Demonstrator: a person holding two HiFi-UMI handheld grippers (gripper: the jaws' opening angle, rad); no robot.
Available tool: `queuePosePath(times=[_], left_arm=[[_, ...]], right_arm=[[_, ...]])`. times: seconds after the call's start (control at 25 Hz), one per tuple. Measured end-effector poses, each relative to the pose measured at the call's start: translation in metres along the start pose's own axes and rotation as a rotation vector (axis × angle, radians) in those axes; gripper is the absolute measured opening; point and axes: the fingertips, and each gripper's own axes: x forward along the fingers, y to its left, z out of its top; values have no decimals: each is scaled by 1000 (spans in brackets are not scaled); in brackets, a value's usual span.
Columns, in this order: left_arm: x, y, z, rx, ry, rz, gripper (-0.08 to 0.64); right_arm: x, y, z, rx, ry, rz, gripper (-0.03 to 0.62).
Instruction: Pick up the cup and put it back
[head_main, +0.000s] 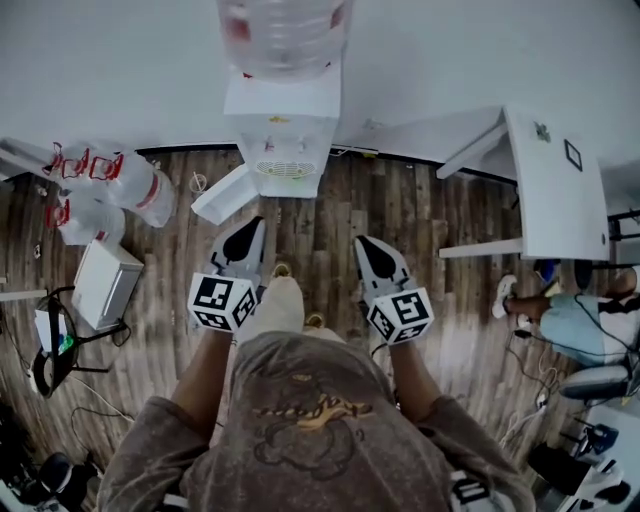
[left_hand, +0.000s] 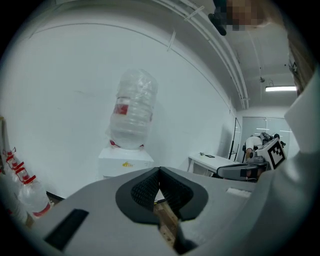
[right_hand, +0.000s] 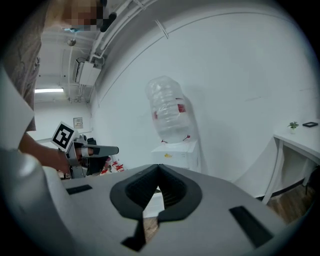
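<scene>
No cup shows in any view. A white water dispenser (head_main: 283, 130) with an upturned clear bottle (head_main: 283, 35) stands against the wall ahead. The dispenser (left_hand: 125, 162) and bottle (left_hand: 132, 110) also show in the left gripper view, and in the right gripper view as dispenser (right_hand: 177, 152) and bottle (right_hand: 168, 115). My left gripper (head_main: 252, 228) and right gripper (head_main: 365, 245) are held side by side over the wooden floor, short of the dispenser. The left gripper (left_hand: 159, 170) is shut with nothing in it. The right gripper (right_hand: 159, 167) has its pads together at the tip, with nothing in it.
A flat white panel (head_main: 225, 195) slants out at the dispenser's lower left. Spare water bottles (head_main: 120, 180) and a white box (head_main: 105, 280) lie at the left. A white table (head_main: 555, 185) stands at the right, with a seated person (head_main: 575, 320) beyond it.
</scene>
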Motion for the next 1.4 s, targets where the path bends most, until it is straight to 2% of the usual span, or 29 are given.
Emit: queuePosePath(times=[0.24, 0.48, 0.88, 1.08, 1.4], left_arm=[[39, 29, -12, 12, 2, -34, 2], [80, 56, -50, 26, -13, -55, 3], [147, 104, -164, 59, 4, -87, 2], [180, 127, -220, 41, -4, -97, 2], [225, 157, -313, 45, -29, -117, 3]], right_arm=[[48, -11, -10, -13, -15, 11, 2], [93, -37, -50, -43, -21, 4, 2], [160, -97, -153, -32, -32, -8, 2], [194, -120, -206, -28, -47, -14, 2], [247, -149, -294, -23, -77, 32, 2]])
